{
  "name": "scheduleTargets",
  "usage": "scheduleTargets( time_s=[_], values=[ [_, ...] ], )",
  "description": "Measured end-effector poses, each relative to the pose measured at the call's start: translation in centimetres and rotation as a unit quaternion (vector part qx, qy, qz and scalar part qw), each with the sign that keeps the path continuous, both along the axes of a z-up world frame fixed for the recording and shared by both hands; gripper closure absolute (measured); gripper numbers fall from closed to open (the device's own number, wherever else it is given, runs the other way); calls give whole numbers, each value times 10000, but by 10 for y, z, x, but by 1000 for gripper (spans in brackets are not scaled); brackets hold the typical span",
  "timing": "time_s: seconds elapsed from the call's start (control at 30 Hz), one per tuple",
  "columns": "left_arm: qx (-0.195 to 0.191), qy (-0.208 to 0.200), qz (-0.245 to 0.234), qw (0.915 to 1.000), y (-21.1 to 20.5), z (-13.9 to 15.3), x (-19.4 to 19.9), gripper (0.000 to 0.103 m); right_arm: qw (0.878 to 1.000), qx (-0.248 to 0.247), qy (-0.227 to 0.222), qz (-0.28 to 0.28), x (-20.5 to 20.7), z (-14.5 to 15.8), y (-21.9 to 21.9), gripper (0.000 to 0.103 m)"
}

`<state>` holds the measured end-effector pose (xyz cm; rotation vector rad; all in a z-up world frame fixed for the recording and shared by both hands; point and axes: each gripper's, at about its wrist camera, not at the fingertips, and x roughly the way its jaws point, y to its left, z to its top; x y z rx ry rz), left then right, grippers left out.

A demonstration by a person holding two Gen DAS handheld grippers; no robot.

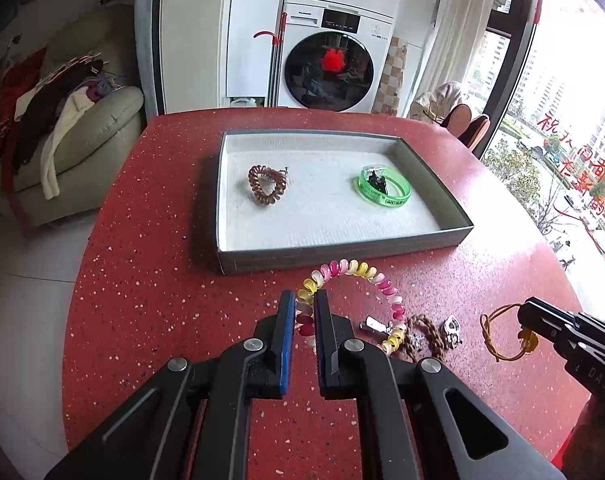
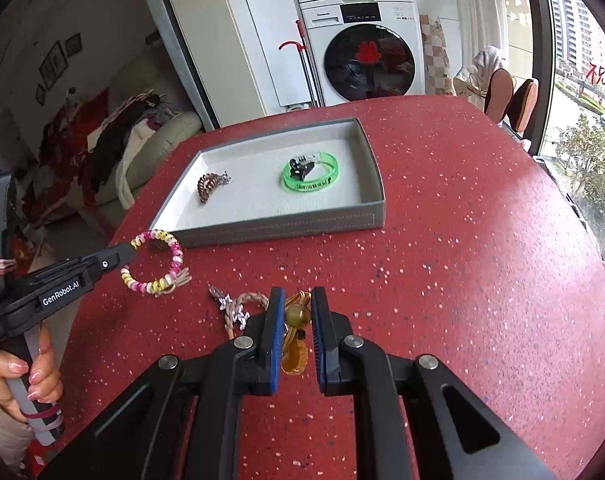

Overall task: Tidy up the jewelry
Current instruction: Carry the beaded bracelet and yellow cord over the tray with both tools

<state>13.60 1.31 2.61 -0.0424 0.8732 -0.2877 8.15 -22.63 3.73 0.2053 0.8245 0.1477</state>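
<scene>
My left gripper is shut on a pink, yellow and white coil bracelet, which hangs above the red table; it also shows in the right wrist view as the coil bracelet in the left gripper. My right gripper is shut on an amber cord bracelet with a bead, seen from the left as the cord loop in the right gripper. The grey tray holds a brown coil hair tie and a green bangle around a small black clip.
A braided brown cord, a silver charm and a small clip lie on the red speckled table near its front. A person's hand grips the left handle. A sofa with clothes stands left, a washing machine behind.
</scene>
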Motion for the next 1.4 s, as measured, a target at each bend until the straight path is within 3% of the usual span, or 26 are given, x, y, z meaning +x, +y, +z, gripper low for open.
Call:
scheduleTargets(
  time_s=[0.33, 0.63, 0.83, 1.07, 1.4],
  values=[
    [-54, -59, 32, 10000, 3, 15, 56, 75, 9993, 206, -83, 311, 87, 24, 13, 89],
    [220, 191, -28, 9996, -6, 0, 119, 75, 9980, 342, 467, 258, 155, -16, 18, 89],
    [400, 547, -349, 9971, -18, -28, 131, 75, 9952, 327, 908, 165, 167, -50, 9, 89],
    [577, 915, -469, 9930, -33, -58, 141, 75, 9941, 214, 1065, -8, 177, -68, -7, 89],
    [939, 579, -29, 9939, -38, -61, 158, 75, 9958, -214, 852, -270, 187, -71, -11, 89]
  ],
)
